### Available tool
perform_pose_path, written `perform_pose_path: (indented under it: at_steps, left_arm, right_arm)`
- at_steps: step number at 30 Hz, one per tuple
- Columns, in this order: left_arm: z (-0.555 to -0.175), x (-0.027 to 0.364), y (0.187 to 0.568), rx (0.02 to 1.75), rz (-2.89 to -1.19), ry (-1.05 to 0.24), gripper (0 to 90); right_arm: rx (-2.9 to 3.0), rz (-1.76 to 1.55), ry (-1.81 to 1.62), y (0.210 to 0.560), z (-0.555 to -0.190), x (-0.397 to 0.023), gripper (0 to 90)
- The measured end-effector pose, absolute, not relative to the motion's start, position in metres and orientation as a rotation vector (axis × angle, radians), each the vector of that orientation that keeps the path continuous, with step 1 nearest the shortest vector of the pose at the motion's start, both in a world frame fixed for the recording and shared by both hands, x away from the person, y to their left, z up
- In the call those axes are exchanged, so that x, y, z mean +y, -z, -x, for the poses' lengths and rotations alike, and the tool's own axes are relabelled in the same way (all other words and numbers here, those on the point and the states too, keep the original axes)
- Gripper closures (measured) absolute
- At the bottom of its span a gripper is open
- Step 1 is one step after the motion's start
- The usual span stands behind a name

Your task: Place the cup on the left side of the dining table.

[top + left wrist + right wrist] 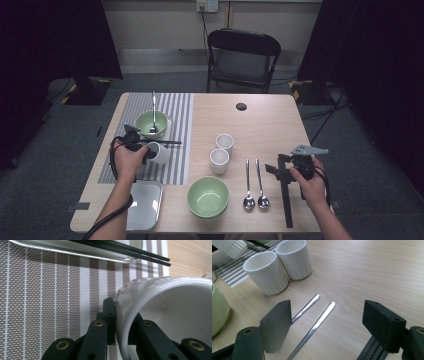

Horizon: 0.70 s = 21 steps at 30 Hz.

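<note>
While the tabletop (pixel 260 120) carries a half-laid setting, the work in hand sits at its left, over the striped placemat (pixel 175 115). On that mat a green bowl (pixel 145 121) with a spoon in it stands at the far end, black chopsticks (pixel 167 142) lie just near of it, and the left gripper (pixel 145 148) holds a white cup (pixel 159 153) right beside them. Its fingers (pixel 110 315) are clamped on the cup's wall, one outside and one inside the rim. The cup lies tipped, its long axis close to level and its mouth turned right, toward the tabletop's middle; whether it touches the mat I cannot tell. By my judgement it must be rolled upright before it can stand. The left hand alone is placed for this. The right gripper (pixel 282 167) is well apart at the near right, fingers (pixel 278 320) spread wide and holding nothing, aimed over two spoon handles (pixel 317 315) toward the pair of upright white cups (pixel 279 263).
</note>
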<state>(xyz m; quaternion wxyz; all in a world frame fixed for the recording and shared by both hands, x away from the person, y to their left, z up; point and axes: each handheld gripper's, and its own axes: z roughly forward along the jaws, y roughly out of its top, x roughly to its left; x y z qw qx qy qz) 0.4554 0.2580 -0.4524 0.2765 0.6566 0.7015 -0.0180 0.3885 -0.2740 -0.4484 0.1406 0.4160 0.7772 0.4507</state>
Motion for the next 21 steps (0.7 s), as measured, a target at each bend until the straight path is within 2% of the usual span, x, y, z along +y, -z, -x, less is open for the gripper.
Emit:
perform_pose_path:
  at_steps: [21]
  left_arm:
    - [-0.4565, 0.2658, 0.4608, 1.915, -1.746, 0.022, 83.2]
  right_arm:
    - [2.245, -1.198, -1.304, 0.4477, -0.3880, -0.2734, 22.8]
